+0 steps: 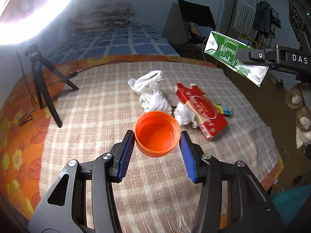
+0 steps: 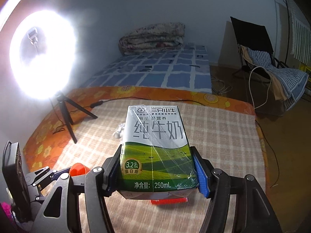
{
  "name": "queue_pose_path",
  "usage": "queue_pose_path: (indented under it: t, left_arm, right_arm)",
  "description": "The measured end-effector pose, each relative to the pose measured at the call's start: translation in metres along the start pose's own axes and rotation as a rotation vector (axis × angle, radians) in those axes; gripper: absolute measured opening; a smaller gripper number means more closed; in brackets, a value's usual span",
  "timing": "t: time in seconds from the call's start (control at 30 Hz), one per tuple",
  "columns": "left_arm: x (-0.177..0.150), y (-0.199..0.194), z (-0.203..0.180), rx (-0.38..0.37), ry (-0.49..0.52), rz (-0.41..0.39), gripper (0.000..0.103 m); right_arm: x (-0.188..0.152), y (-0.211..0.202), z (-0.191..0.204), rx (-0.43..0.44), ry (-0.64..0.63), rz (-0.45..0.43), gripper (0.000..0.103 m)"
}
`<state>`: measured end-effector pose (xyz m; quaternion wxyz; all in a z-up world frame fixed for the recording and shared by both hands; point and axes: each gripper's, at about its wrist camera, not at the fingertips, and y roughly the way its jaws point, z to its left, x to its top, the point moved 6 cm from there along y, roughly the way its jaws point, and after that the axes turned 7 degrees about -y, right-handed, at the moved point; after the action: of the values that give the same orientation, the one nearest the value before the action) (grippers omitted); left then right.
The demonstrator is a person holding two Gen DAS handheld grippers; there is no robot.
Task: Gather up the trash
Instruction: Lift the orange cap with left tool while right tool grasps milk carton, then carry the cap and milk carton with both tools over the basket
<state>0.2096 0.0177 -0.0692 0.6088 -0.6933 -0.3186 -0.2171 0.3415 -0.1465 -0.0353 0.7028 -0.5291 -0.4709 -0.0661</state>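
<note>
My left gripper (image 1: 157, 136) is shut on a round orange plastic tub (image 1: 155, 128), which it holds just above the checked blanket (image 1: 93, 104). Its blue pads press the tub's two sides. My right gripper (image 2: 157, 148) is shut on a green and white milk carton (image 2: 155, 136), lifted high; the left wrist view shows that carton (image 1: 223, 52) at upper right. On the blanket lie a white plastic bag (image 1: 149, 91), a flattened red box (image 1: 202, 108), a crumpled white paper (image 1: 183, 114) and a colourful wrapper (image 1: 224, 108). The orange tub (image 2: 78, 169) peeks in at lower left of the right wrist view.
A ring light on a black tripod (image 1: 44, 89) stands on the blanket's left side with its cable trailing. Fluffy slippers (image 1: 297, 101) lie on the floor to the right. A folding chair with clothes (image 2: 272, 64) and a blue checked bed (image 2: 165, 71) are behind.
</note>
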Motion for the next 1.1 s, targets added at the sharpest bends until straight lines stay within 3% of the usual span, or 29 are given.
queue_pose_path:
  t: [0.37,0.8,1.1]
  left_arm:
    - [-0.027,-0.073,-0.022,-0.019,0.040,-0.055,0.048]
    - [-0.097,-0.113,-0.036,-0.039,0.048,0.004,0.048]
    - [-0.146,-0.116,-0.037,-0.039,0.045,0.070,0.048]
  right_arm:
    - [-0.038,-0.083,0.018,0.040,-0.045,-0.030,0.066]
    - [-0.114,-0.149,0.046,0.122,-0.078,0.000,0.066]
    - [-0.176,-0.154,0.068,0.177,-0.099,0.094,0.066]
